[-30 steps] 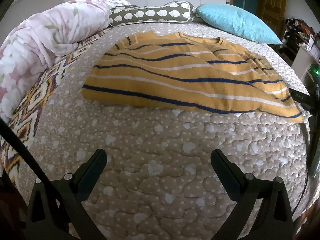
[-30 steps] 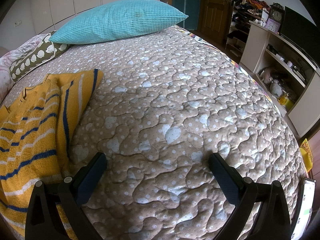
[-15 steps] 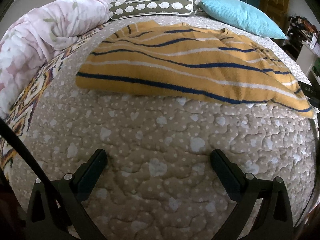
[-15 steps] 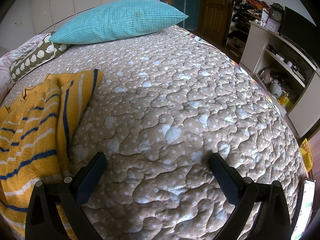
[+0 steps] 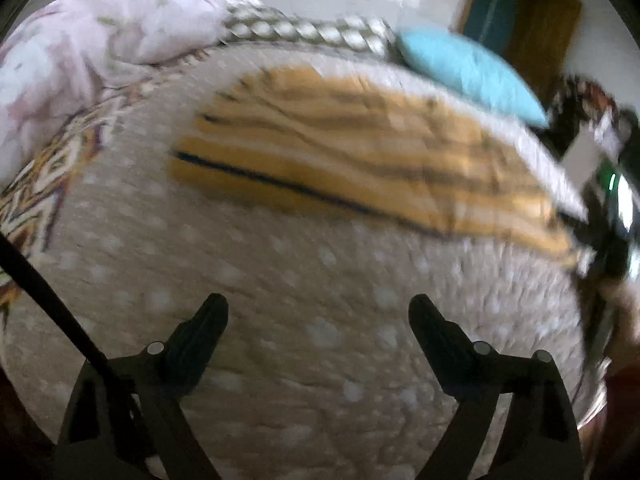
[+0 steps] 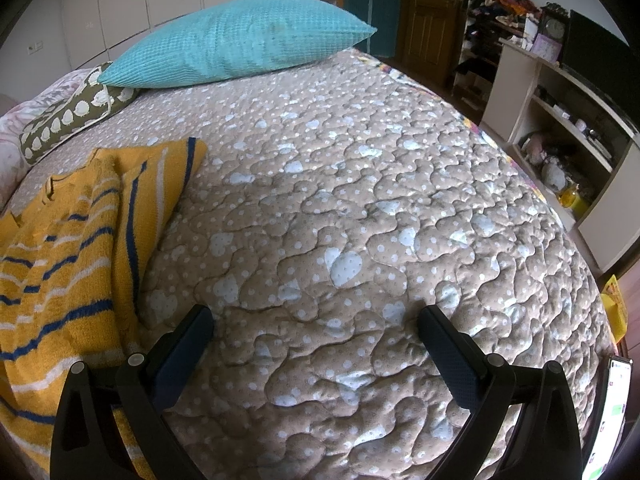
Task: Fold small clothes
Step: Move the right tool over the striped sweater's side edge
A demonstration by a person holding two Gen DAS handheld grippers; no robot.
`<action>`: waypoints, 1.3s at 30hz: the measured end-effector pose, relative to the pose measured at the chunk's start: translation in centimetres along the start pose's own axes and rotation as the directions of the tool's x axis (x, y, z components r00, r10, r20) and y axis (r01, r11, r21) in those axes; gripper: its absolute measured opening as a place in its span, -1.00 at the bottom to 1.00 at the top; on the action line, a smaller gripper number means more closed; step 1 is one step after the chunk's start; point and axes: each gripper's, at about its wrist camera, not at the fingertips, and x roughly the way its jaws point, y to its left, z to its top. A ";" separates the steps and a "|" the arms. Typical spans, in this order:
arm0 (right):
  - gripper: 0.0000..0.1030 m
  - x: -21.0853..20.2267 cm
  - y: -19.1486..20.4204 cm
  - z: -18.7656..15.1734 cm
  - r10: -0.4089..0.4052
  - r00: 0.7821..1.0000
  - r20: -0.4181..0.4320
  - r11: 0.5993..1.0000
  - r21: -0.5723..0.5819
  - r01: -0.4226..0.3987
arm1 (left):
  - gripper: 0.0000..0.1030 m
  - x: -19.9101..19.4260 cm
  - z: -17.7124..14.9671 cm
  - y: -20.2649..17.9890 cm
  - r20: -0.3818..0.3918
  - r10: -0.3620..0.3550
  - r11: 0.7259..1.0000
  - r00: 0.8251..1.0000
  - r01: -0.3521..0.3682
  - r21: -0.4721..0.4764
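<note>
A yellow sweater (image 5: 360, 156) with navy and white stripes lies spread flat on the bed, blurred in the left wrist view. It also shows at the left edge of the right wrist view (image 6: 68, 248). My left gripper (image 5: 318, 312) is open and empty, over bare quilt short of the sweater's near hem. My right gripper (image 6: 314, 320) is open and empty over the quilt, with its left finger (image 6: 180, 344) just beside the sweater's right edge.
The bed has a beige quilted cover (image 6: 360, 220). A teal pillow (image 6: 240, 40), a spotted bolster (image 6: 64, 120) and a pink floral duvet (image 5: 80, 52) lie at its head and far side. Shelves (image 6: 560, 120) stand to the right. A phone (image 6: 608, 412) lies at the right edge.
The left gripper has pulled back and swung, so the sweater looks smaller, farther off and motion-blurred. The right gripper view is unchanged.
</note>
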 end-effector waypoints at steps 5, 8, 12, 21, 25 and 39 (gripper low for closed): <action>1.00 0.1 -0.1 0.0 0.006 1.000 0.003 1.000 -0.001 -0.006 | 0.78 -0.7 2.9 5.6 0.030 0.161 0.984 0.987 -0.158 -0.087; 1.00 0.0 -0.1 -0.1 0.007 1.000 0.012 1.000 0.002 -0.007 | 0.78 -0.3 3.8 7.5 0.014 0.223 0.970 0.975 -0.221 -0.099; 1.00 -0.2 0.0 -0.3 0.003 1.000 0.018 1.000 0.003 -0.003 | 0.78 0.2 4.4 7.6 0.029 0.309 0.950 0.950 -0.308 -0.040; 0.83 -2.6 -1.6 -0.5 0.061 0.997 0.055 0.995 0.080 -0.066 | 0.78 0.0 5.7 7.4 0.068 0.348 0.936 0.935 -0.350 0.033; 0.82 -6.2 -2.8 -0.8 0.067 0.987 0.148 0.985 0.149 -0.089 | 0.78 0.0 5.8 7.3 0.083 0.363 0.928 0.928 -0.368 0.058; 0.03 -9.9 10.0 -2.1 0.356 0.929 0.100 0.927 -0.166 -0.337 | 0.78 -0.3 6.0 7.5 0.085 0.358 0.931 0.930 -0.363 0.050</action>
